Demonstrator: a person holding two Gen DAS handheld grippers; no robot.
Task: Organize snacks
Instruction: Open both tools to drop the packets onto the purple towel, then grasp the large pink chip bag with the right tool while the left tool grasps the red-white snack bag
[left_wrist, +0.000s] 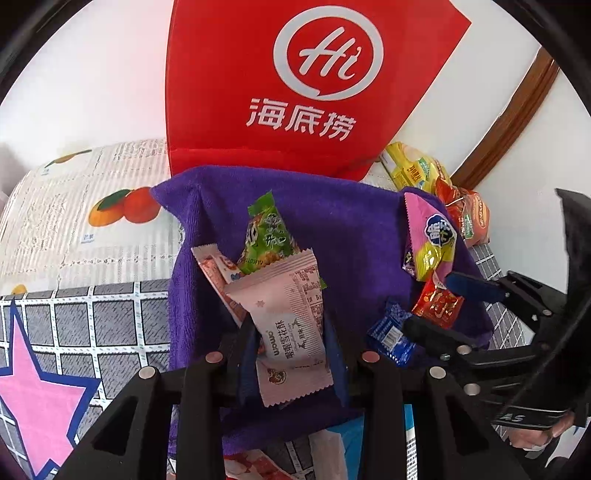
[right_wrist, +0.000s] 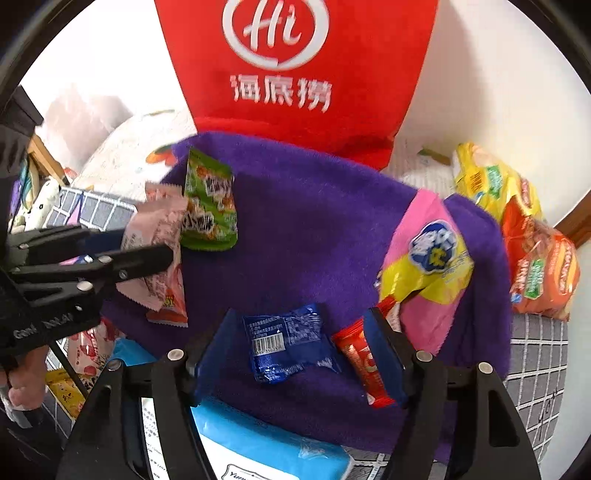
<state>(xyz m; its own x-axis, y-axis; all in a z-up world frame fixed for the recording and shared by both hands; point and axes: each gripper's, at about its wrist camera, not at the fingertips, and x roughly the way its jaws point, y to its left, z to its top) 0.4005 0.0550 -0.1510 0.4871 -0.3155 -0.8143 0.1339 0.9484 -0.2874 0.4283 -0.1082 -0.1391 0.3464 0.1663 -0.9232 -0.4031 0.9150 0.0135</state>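
The left tongs (left_wrist: 291, 332) are clenched on a pale pink packet (left_wrist: 291, 325), which stands up between the pads. A second pink packet (left_wrist: 218, 280) lies just behind it, to the left, and a green packet (left_wrist: 267, 236) lies beyond the tips; all rest over a purple towel (left_wrist: 351, 236). Behind the towel stands a red bag (left_wrist: 295, 92) against the wall.

To the right, the right tongs (right_wrist: 299, 347) stand released, jaws apart. A blue packet (right_wrist: 286, 343) lies flat on the towel between the pads, touching neither. A red packet (right_wrist: 364, 363) lies against the inside of the right pad. Just beyond that pad sits a pink-and-yellow packet (right_wrist: 424, 266). Further right, off the towel, are yellow bags (right_wrist: 487, 181) and orange bags (right_wrist: 543, 273). Below the tongs, near the camera, lies a light blue pack (right_wrist: 266, 446).
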